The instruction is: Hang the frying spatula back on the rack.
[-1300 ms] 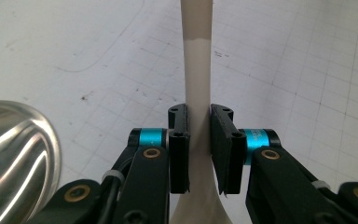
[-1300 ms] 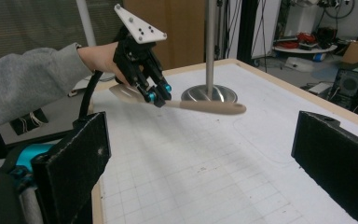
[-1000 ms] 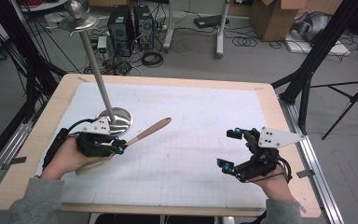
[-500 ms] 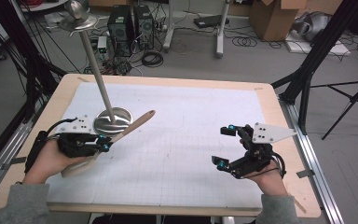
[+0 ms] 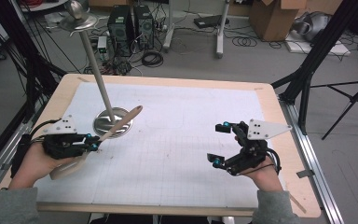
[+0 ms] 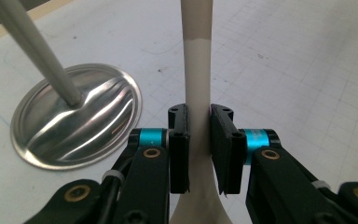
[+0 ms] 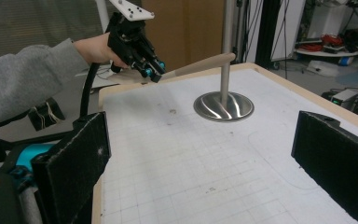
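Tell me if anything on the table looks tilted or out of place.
Nothing stands out. The wooden spoon slants above the round metal stand base, but the left tool is holding it by the handle. The right tool is open and empty.

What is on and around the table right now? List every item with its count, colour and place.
Spoon: one, pale wood, held above the table's left side, handle end over the stand's base.
Stand: one, silver metal, round base on the mat's left half, pole leaning up to a small top dish.
Mat: one, white with a grid, covering the table.
Table: one, light wood rim.
Computer towers: two, black, on the floor beyond the table.
Cardboard box: one, brown, floor at far right.
Left gripper: one, black, shut on the spoon.
Right gripper: one, black, open, over the mat's right side.
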Available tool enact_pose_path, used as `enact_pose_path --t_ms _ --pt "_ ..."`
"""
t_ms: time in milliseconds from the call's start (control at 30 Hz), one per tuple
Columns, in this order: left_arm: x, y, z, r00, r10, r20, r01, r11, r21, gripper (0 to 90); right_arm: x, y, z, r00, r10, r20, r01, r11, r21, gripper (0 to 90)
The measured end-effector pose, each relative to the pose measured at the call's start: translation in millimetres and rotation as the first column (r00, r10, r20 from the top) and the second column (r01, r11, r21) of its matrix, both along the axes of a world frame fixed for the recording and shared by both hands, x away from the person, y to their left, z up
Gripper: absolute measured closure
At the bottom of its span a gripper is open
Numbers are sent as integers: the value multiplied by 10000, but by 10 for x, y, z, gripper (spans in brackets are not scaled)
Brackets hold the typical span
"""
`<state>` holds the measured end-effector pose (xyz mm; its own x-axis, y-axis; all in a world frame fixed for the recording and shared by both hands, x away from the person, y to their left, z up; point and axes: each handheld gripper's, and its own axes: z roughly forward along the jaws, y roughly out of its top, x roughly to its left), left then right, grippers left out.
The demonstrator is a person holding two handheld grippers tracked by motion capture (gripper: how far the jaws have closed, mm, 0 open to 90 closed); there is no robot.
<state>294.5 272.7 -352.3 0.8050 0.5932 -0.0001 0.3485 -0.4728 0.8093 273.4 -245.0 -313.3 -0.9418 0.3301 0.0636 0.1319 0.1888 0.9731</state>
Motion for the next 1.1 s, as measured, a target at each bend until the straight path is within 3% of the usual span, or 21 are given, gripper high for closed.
enact_pose_path --t_ms 167,267,467,700,1100 --pt "-40 84 -14 9997 244 17 -243 9997 -41 774 32 24 -6 10000 64 -21 -64 10000 24 34" --pt "-54 111 -48 9999 126 -118 -127 9999 -60 775 54 27 -7 10000 63 -39 -63 10000 58 34" --pt "-81 175 -66 9994 323 -125 -322 9994 130 775 84 41 -1 9999 132 10 -132 9999 111 34" --pt "-146 311 -18 9975 708 60 -705 9967 -392 775 117 27 -6 10000 76 51 -77 9999 119 34" --pt "-162 522 26 9939 1086 206 -1068 9913 -765 774 100 28 -27 10000 -3 -5 3 10000 27 34"
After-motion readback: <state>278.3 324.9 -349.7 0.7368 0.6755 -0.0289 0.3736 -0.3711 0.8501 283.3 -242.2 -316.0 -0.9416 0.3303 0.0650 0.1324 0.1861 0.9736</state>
